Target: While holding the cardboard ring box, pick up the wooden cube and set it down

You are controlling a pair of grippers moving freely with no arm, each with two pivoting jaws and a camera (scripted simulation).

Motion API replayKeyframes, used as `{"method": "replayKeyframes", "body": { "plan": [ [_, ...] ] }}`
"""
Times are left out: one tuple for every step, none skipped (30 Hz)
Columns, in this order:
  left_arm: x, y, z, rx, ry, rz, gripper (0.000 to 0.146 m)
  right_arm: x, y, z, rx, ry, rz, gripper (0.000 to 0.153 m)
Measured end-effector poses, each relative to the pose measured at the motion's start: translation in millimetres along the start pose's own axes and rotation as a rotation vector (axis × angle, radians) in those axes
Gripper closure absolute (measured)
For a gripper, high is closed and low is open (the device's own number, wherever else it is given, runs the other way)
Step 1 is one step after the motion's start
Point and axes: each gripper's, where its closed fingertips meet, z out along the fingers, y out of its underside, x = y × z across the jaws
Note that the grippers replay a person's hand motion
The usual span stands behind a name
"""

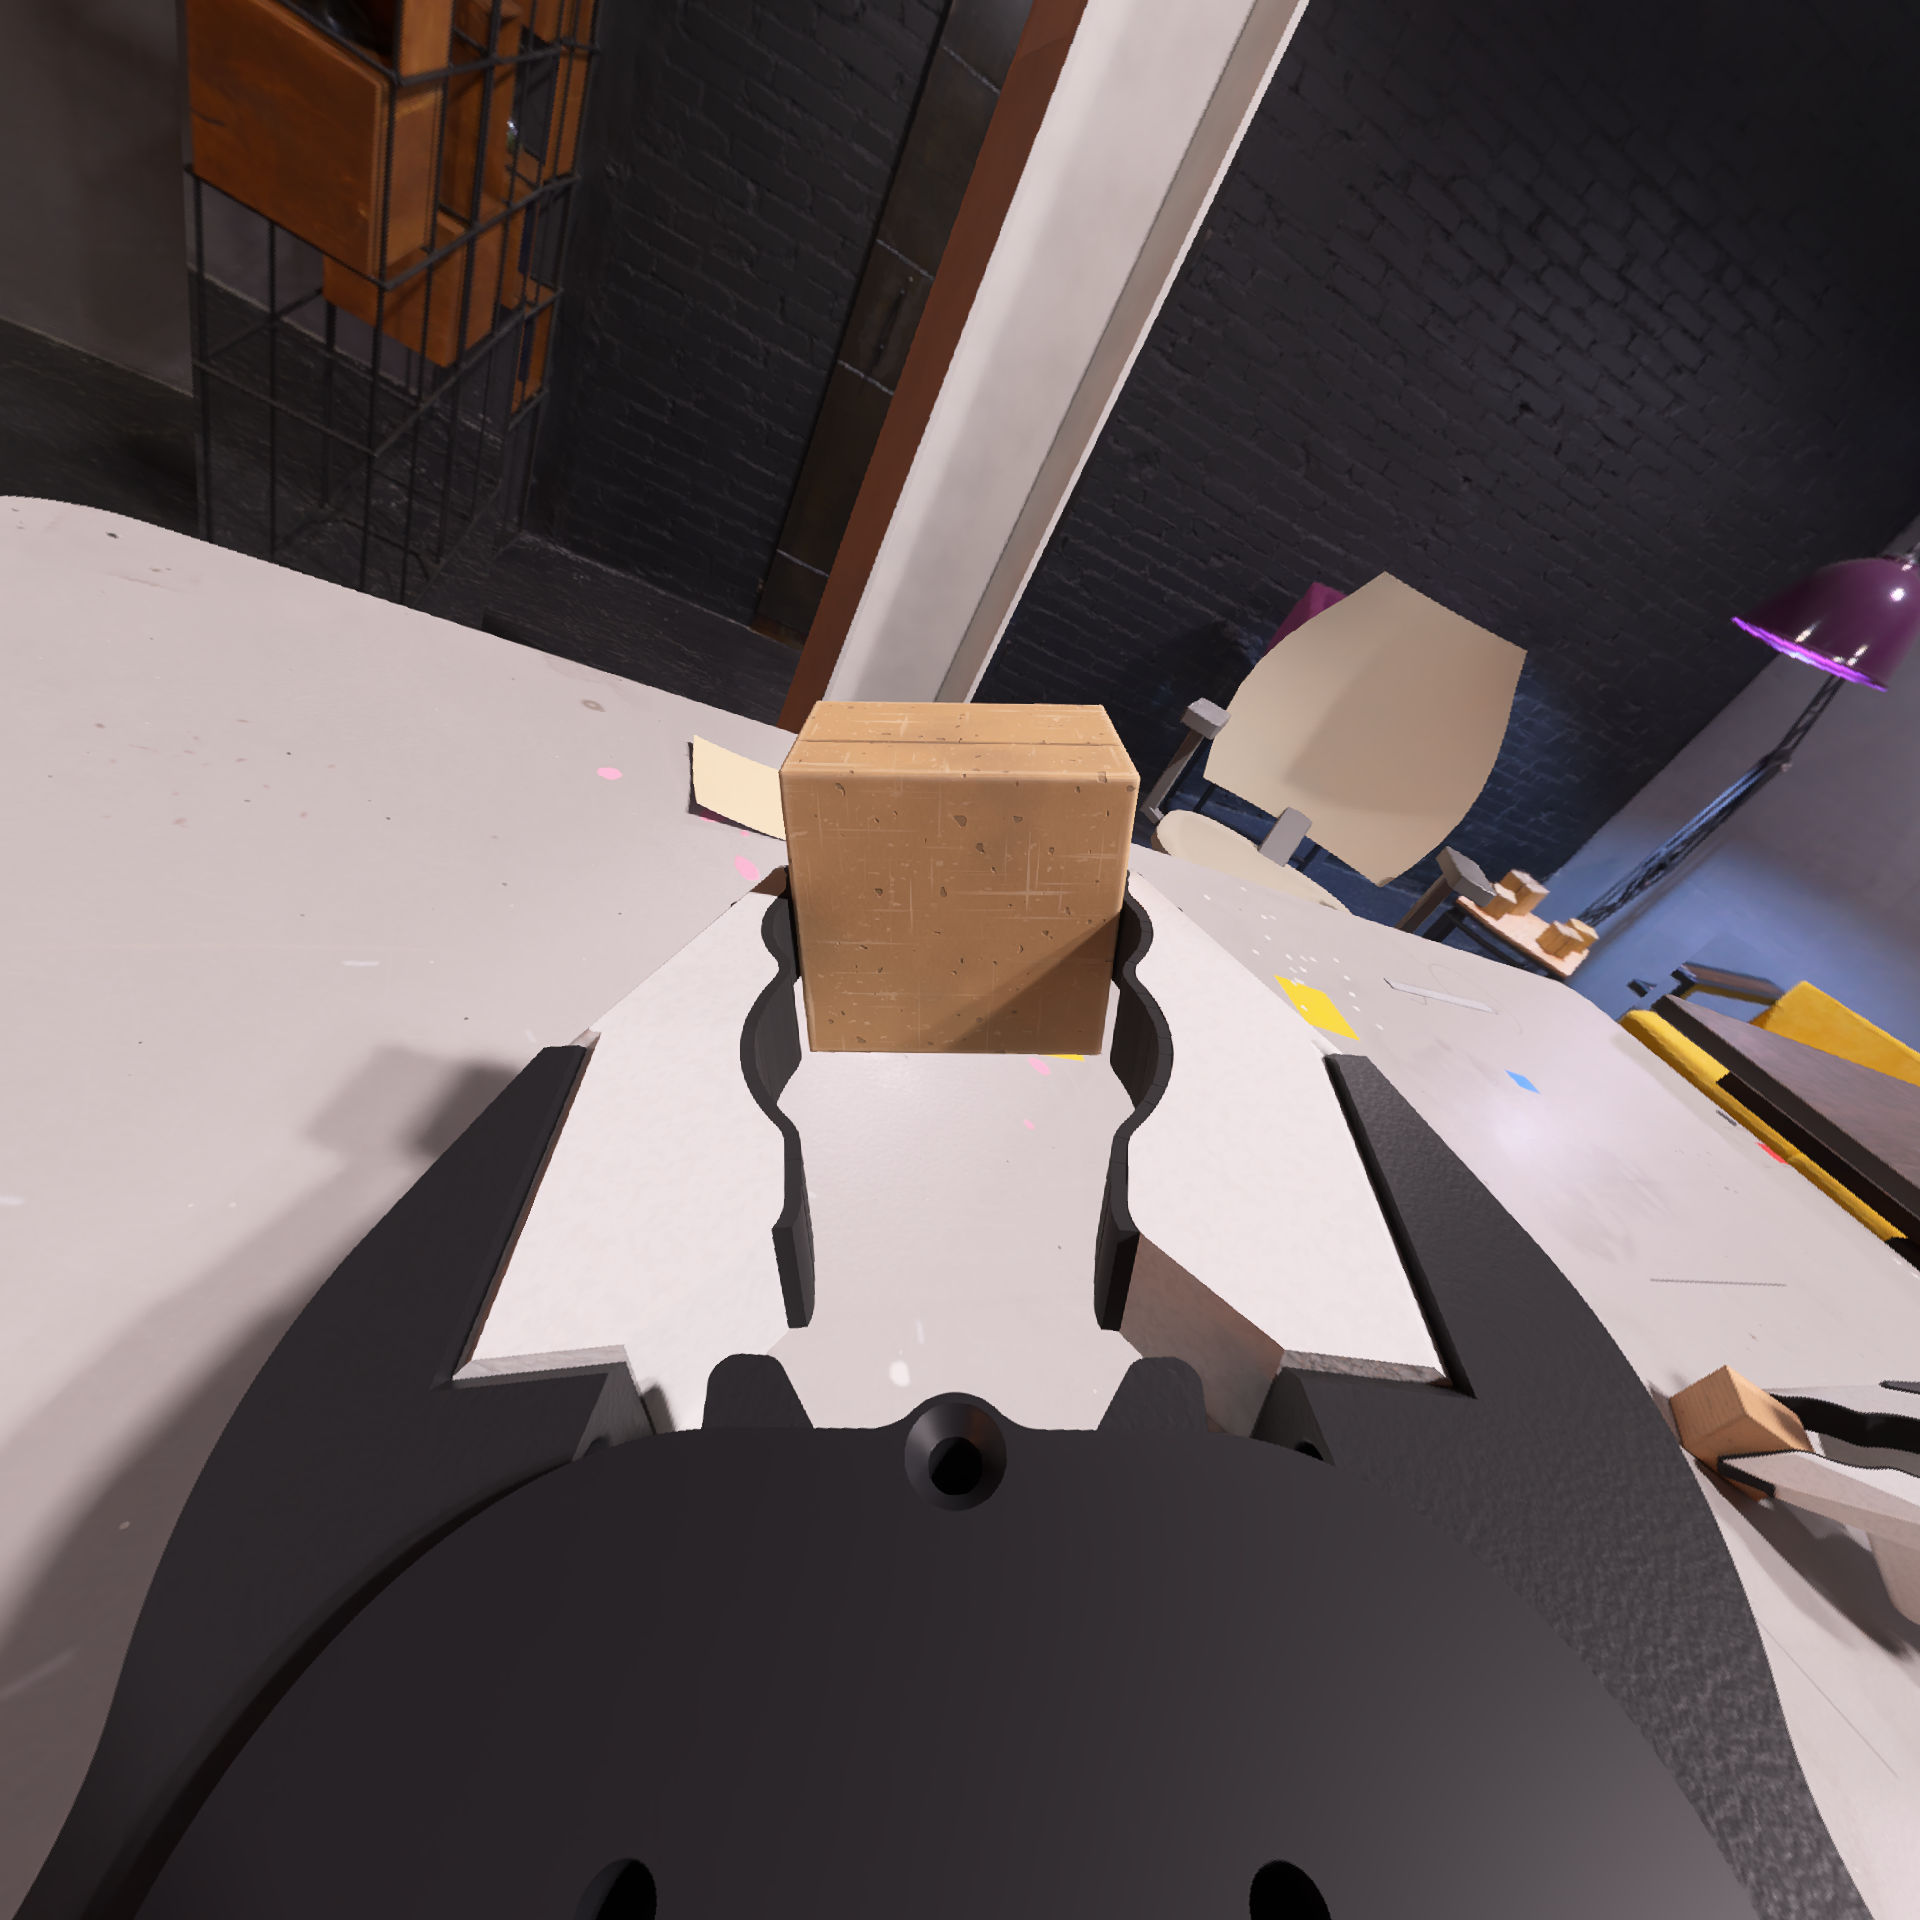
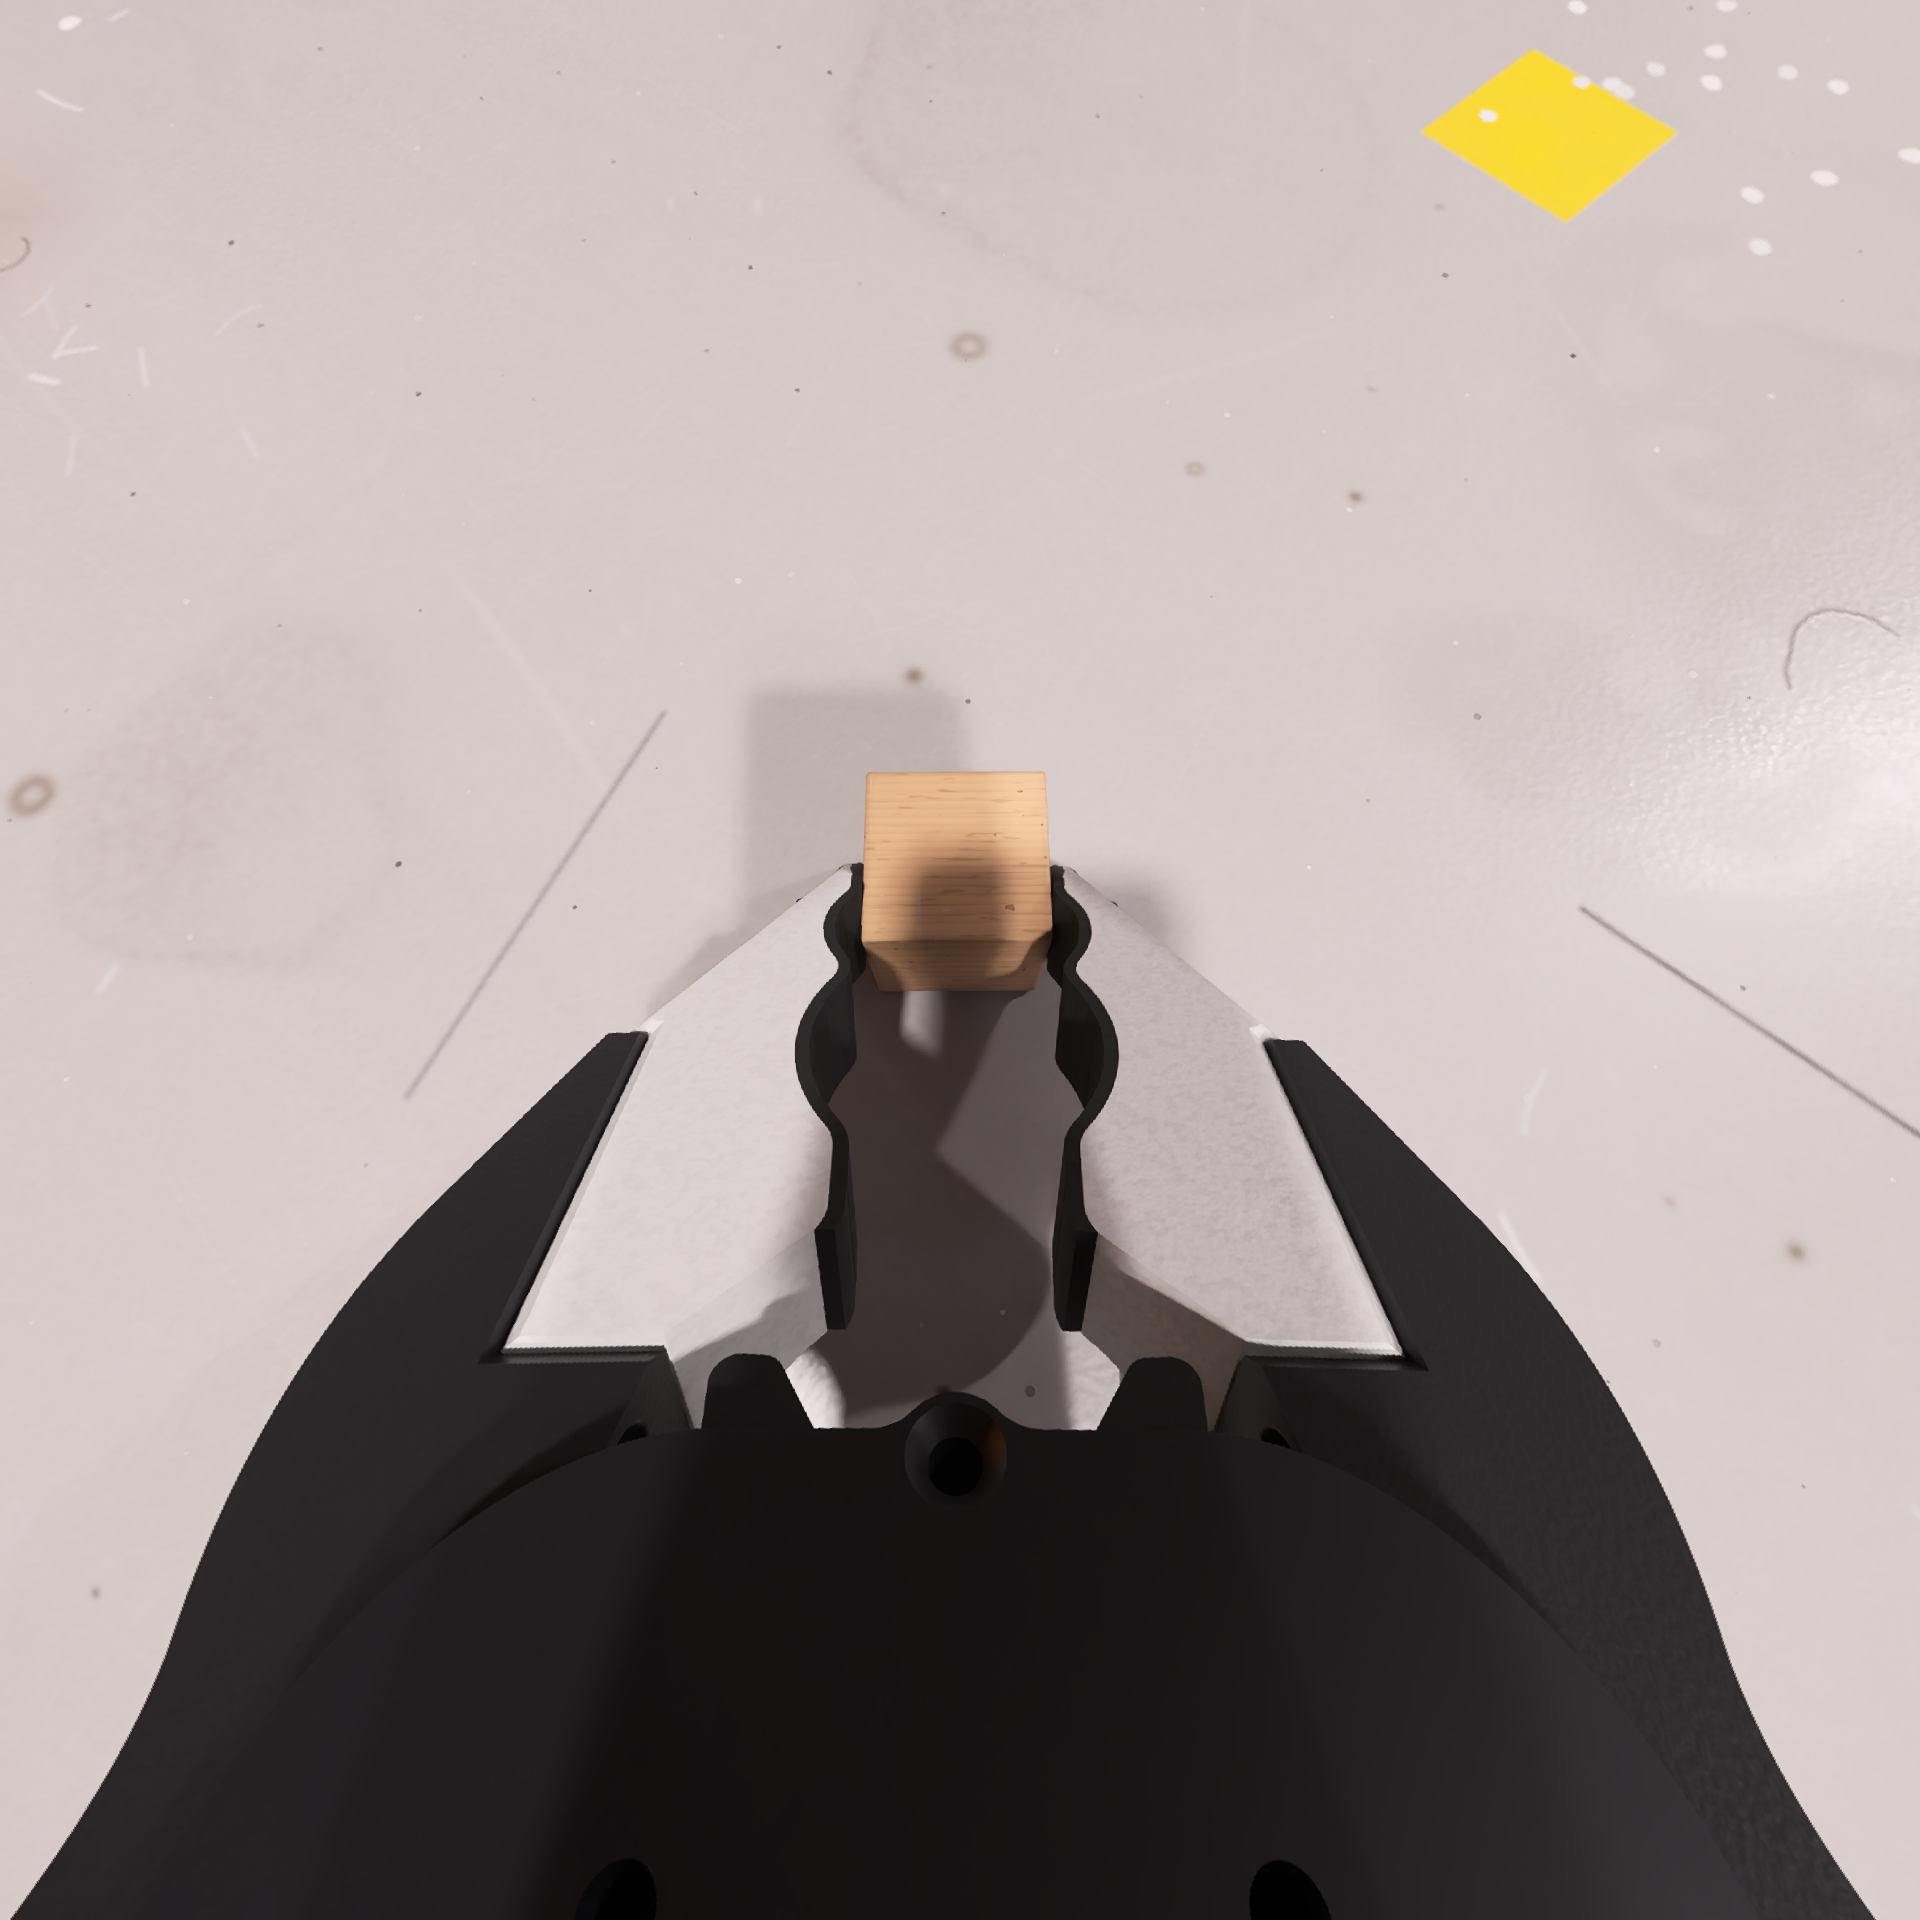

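My left gripper [image 1: 956,925] is shut on the cardboard ring box [image 1: 956,883], a speckled tan cube held upright above the white table [image 1: 312,831]. My right gripper [image 2: 956,914] is shut on the small pale wooden cube [image 2: 954,873] and holds it above the table; the cube's shadow lies on the surface just beyond it. The wooden cube [image 1: 1730,1418] also shows at the lower right of the left wrist view, between the other gripper's fingertips.
A yellow diamond patch [image 2: 1548,133] marks the table ahead and to the right of my right gripper; it also shows in the left wrist view [image 1: 1317,1006]. A cream paper [image 1: 732,784] lies behind the box. A beige chair [image 1: 1361,727] stands past the table's edge.
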Motion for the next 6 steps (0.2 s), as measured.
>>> {"method": "replayKeyframes", "body": {
  "plan": [
    [0.0, 0.0, 0.0, 0.0, 0.0, 0.0, 0.087, 0.0, 0.1, 0.0, -0.001, -0.001, 0.001, 0.118],
    [-0.1, 0.1, 0.0, 0.0, 0.0, 0.0, 0.087, -0.1, 0.2, -0.1, -0.002, -0.002, 0.002, 0.118],
    [-0.2, 0.1, -0.1, -0.001, 0.0, 0.0, 0.087, -0.1, 0.3, -0.1, -0.002, -0.004, 0.002, 0.118],
    [-0.4, 0.1, -0.1, -0.001, -0.001, 0.0, 0.087, -0.1, 0.3, -0.1, -0.002, -0.004, 0.001, 0.118],
    [-0.6, 0.1, -0.2, 0.0, -0.001, -0.001, 0.087, -0.2, 0.4, -0.1, -0.001, -0.003, -0.001, 0.118],
    [-0.9, 0.0, -0.4, 0.0, -0.002, -0.001, 0.087, -0.2, 0.5, -0.1, -0.001, 0.0, -0.002, 0.118]
  ]
}}
